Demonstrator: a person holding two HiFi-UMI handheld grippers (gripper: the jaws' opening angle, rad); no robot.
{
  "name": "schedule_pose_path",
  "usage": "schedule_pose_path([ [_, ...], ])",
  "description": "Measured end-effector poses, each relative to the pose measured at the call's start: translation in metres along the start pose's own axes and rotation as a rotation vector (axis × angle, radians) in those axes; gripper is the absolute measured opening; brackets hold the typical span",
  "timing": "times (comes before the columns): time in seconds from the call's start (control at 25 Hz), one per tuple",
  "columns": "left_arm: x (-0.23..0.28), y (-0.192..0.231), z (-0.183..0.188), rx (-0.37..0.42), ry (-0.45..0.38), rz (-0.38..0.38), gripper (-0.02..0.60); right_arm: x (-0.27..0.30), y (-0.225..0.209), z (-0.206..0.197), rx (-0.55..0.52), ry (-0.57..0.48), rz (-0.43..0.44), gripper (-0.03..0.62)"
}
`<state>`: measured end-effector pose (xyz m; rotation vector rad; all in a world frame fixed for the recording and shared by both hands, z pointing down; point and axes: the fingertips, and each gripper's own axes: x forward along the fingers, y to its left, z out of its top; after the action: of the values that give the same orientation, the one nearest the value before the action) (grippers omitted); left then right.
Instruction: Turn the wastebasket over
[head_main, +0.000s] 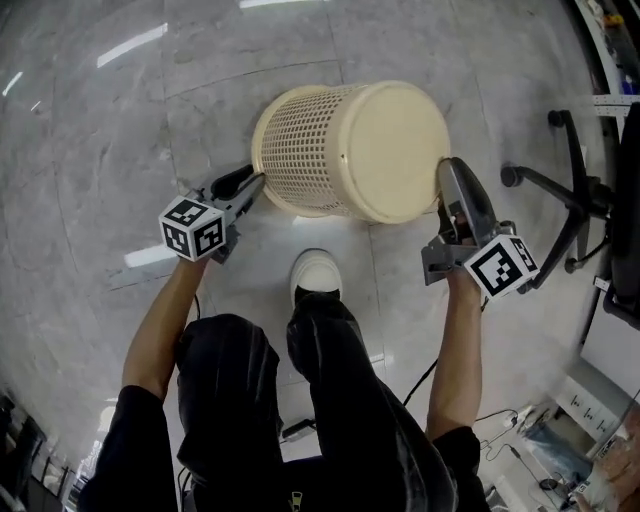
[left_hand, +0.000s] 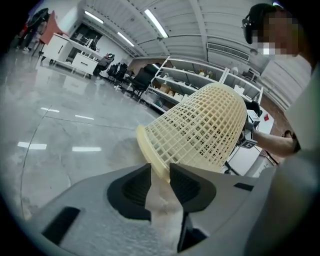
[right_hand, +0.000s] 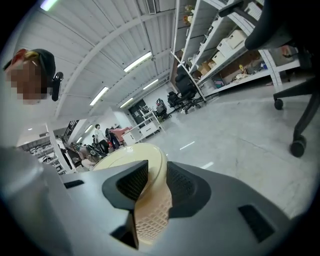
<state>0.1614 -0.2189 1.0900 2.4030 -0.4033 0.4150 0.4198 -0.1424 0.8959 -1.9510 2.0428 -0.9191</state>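
Wastebasket (head_main: 350, 150) is in front of the person's shoe (head_main: 316, 272), over the floor (head_main: 100, 150), held between both grippers. It lies roughly on its side. The long axis runs left-right in the head view. The open mouth faces left and the solid base (head_main: 400, 150) faces right and partly up at the camera. In the left gripper view the base end sits higher than the rim (left_hand: 150, 150), so the axis is tilted with the mouth low. No view shows whether the rim touches the floor.

Left gripper (head_main: 255, 182) has its jaws narrowed onto the rim lip, with the lip pinched between the pads. Right gripper (head_main: 447, 175) has its jaws narrowed on the base edge, one pad on the bottom face and one on the mesh wall. Both look like firm grips.

Step in hand, as a judgement: two-ended grip taken, basket part way through the turn. The next move calls for both hands to swing together about the middle, one end rising as the other drops, and for the grips to hold, as thin edges could slip out. It then has to be set down flat on the floor. A chair (head_main: 575, 200) stands well apart at right, likely no obstacle.
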Motion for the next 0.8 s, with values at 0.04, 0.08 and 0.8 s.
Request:
schedule_pose_path([
  [0.04, 0.001, 0.0, 0.001, -0.002, -0.003, -0.001, 0.118, -0.003, -0.004, 0.0, -0.017, 0.006, -0.023, 0.121],
  [0.08, 0.003, -0.001, 0.002, -0.007, -0.005, -0.001, 0.084, -0.005, -0.007, 0.001, -0.031, 0.009, -0.037, 0.12],
  [0.8, -0.085, 0.045, 0.071, 0.126, -0.046, 0.193, 0.049, 0.031, 0.038, -0.032, -0.08, 0.076, 0.029, 0.11],
])
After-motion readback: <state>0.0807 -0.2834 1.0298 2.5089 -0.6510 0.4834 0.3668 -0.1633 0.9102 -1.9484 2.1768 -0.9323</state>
